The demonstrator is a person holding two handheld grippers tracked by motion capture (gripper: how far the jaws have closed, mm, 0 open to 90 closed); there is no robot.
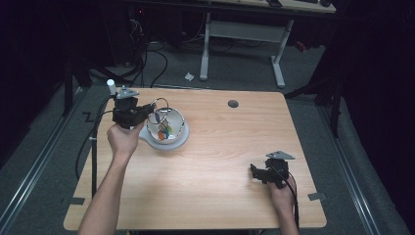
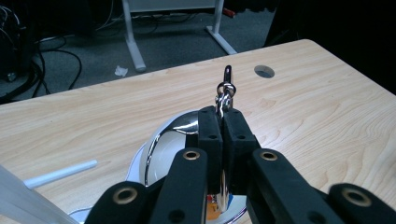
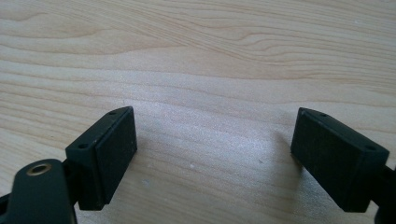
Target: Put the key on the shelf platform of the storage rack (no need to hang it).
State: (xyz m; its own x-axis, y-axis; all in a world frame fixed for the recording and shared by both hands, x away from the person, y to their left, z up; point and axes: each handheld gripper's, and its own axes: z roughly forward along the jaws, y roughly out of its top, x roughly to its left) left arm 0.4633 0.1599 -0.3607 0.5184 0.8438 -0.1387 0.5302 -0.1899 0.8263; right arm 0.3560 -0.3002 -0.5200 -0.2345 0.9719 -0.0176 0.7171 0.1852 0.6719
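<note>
The left gripper [image 2: 221, 122] pinches a metal key ring [image 2: 225, 93] over the steel bowl [image 1: 172, 116] at the table's far left. The thin ring may slip sideways and land outside. The right gripper [image 3: 212, 154] rests spread open, near right.

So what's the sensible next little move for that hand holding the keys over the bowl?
Probably lower a touch, then open. The left gripper is shut on the key ring, and the keys already hang inside the bowl. The right gripper rests open over bare table.
</note>
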